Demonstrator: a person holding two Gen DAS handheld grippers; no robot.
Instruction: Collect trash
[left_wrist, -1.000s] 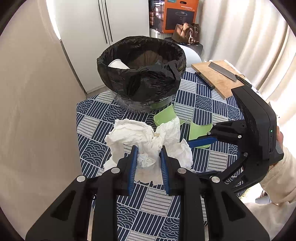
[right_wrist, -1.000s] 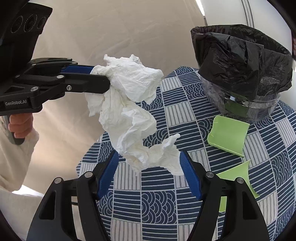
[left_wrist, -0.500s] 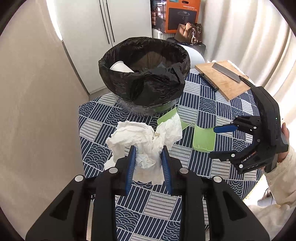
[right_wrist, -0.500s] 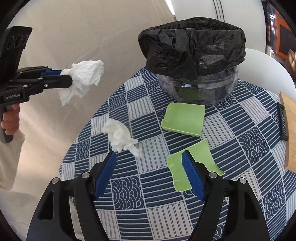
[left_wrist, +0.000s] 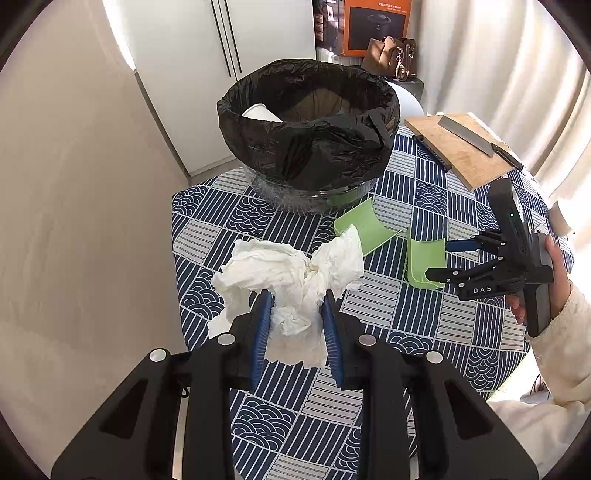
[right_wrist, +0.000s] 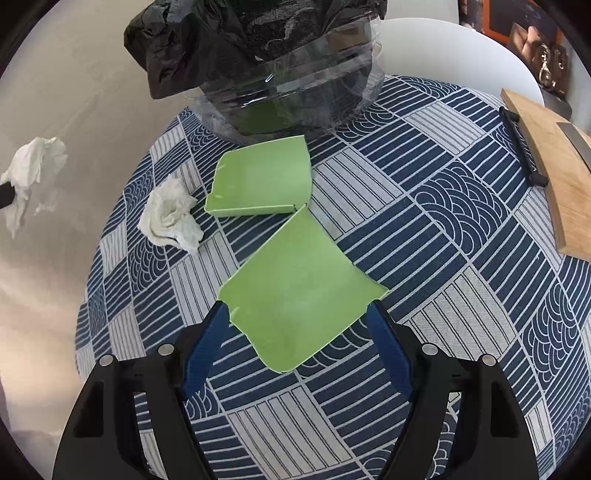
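Observation:
My left gripper is shut on a crumpled white tissue, held above the patterned table. The same tissue shows at the far left of the right wrist view. My right gripper hangs low over a flat green plastic shard; its jaws are opening, the shard lies between them and the pads do not press it. A second green piece and a small tissue wad lie nearer the bin. The bin is lined with a black bag and stands at the table's far side.
A white cup lies inside the bin. A wooden cutting board with a knife sits at the far right of the table. A person's hand grips the right gripper's handle. The table's round edge falls away at left and front.
The right gripper has left the hanging tissue and swung right and down over the green shard, opening wider. A tissue wad now lies on the table. The left gripper stayed put.

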